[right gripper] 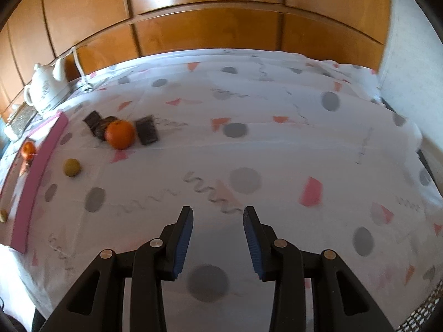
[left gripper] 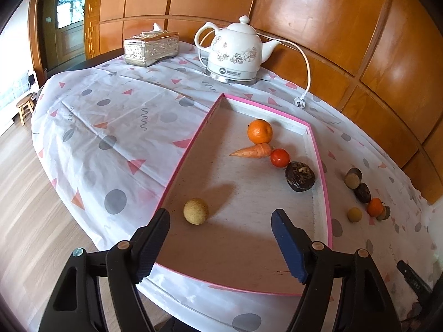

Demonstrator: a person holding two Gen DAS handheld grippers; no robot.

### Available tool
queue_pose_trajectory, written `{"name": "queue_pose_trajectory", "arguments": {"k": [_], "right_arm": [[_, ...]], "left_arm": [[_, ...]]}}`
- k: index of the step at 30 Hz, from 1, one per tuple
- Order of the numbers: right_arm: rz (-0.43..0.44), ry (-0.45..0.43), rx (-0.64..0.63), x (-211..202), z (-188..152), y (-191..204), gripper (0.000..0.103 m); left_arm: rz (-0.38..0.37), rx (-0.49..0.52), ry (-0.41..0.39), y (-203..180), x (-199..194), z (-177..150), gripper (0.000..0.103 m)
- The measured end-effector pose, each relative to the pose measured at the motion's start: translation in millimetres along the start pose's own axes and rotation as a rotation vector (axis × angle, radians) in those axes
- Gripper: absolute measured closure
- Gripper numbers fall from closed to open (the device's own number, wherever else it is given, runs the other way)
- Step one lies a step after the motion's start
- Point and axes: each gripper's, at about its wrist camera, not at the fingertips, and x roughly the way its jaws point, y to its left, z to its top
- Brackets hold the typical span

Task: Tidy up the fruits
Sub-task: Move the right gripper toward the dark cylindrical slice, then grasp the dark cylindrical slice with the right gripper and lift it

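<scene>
On the bench point(left gripper: 116, 127) before my left hand-held gripper point(left gripper: 221, 221) lies the tray point(left gripper: 191, 149). In it a round fruit point(left gripper: 196, 211) sits near me at the left; farther back an orange point(left gripper: 259, 131), a carrot point(left gripper: 252, 150), a tomato point(left gripper: 280, 158) and a dark fruit point(left gripper: 299, 176) run in a line toward the right wall. Right of the tray, more fruits point(left gripper: 366, 196) cluster on the cloth. Behind stand the kettle point(left gripper: 235, 52) and, left of it, a tissue box point(left gripper: 151, 47).

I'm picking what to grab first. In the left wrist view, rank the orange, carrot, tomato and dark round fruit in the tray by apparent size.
1. dark round fruit and orange: too alike to rank
2. carrot: long but thin
3. tomato: smallest
</scene>
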Motion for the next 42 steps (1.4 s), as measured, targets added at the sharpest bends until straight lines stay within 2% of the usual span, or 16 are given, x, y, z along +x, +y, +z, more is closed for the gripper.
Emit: {"name": "queue_pose_trajectory", "arguments": {"k": [8,14,20,25,29,36,42], "right_arm": [[0.093,0.002,-0.074,16.5,34.7,29.8,0.065],[0.126,0.033,-0.211,38.9,57.2,55.4,0.065],[0.139,0.072,-0.329,58.7,71.6,71.8,0.065],[0.123,0.071,-0.405,67.7,78.4,83.6,0.066],[0.110,0.058,-0.458,69.8,79.2,88.0,0.077],[0.107,0.034,-0.411,59.3,74.7,79.9,0.077],[0.144,0.013,-0.350,34.9,65.7,69.0,0.077]], "left_arm": [[0.006,-0.023,0.003,6.2,0.3,-0.7,0.026],[0.010,-0.026,0.005,7.4,1.2,0.0,0.026],[0.018,-0.029,0.011,8.3,3.9,1.2,0.025],[0.026,-0.030,0.014,10.0,5.7,2.0,0.025],[0.031,-0.037,0.016,12.0,6.4,1.9,0.025],[0.034,-0.051,0.016,14.9,5.2,1.0,0.025],[0.032,-0.071,-0.003,19.8,-0.8,1.1,0.023]]}}
